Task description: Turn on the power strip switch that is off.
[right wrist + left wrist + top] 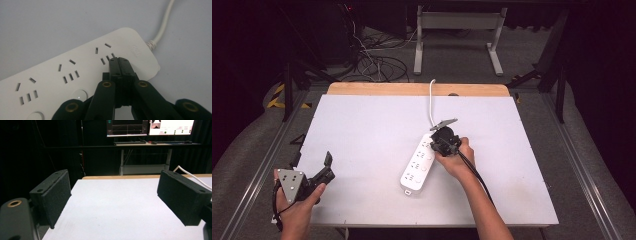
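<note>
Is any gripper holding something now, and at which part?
Nothing is held. The right gripper is shut and empty, tips over the power strip. The left gripper is open and empty.

Smooth white plastic power strip (75,75), matt white table (362,130), rough black fingers (53,195)

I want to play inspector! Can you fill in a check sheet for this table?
Surface: white table, wooden strip at far edge.
Job's things: white power strip, lying flat, sockets up.
Clutter: nothing seen.
Grippers: right gripper shut, tips over the socket nearest the cord; left gripper open, nothing between its fingers.
Cables: white cord runs off the far edge.
Surroundings: dark room, monitors, floor cables.
</note>
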### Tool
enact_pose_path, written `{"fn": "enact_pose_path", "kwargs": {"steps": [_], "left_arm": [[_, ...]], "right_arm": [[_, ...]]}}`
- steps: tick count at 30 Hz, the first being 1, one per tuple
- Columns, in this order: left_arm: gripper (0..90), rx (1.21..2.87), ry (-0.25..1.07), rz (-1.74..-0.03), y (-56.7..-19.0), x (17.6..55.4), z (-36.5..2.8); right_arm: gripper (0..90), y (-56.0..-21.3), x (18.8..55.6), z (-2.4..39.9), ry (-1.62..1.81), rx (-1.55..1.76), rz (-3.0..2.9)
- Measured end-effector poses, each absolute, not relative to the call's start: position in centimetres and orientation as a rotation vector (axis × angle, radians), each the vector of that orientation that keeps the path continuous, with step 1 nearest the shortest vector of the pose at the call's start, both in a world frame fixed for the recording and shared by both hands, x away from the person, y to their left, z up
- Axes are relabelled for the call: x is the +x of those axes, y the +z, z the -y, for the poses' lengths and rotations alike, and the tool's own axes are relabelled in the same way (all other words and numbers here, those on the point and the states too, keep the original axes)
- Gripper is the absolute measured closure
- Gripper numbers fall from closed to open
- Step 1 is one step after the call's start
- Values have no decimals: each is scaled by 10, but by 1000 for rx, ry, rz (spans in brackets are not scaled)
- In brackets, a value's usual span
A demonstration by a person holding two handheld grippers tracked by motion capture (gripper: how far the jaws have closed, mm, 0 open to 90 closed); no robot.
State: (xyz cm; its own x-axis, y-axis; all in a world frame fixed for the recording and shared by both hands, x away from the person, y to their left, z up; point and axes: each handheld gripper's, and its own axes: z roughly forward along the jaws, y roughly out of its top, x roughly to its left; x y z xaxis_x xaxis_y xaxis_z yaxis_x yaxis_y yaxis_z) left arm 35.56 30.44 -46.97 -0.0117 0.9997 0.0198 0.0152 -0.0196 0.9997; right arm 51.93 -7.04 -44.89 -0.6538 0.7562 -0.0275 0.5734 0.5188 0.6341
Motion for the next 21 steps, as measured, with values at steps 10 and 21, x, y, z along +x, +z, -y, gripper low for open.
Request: {"fn": "enact_pose_path", "kwargs": {"steps": [10, 21], "left_arm": [[123, 1231, 1217, -1217, -470, 356, -304], [123, 1227, 1221, -1220, -470, 356, -304]], "right_arm": [[900, -446, 517, 71, 886, 1075, -2442], [900, -406, 496, 127, 1176, 1047, -2285]]}}
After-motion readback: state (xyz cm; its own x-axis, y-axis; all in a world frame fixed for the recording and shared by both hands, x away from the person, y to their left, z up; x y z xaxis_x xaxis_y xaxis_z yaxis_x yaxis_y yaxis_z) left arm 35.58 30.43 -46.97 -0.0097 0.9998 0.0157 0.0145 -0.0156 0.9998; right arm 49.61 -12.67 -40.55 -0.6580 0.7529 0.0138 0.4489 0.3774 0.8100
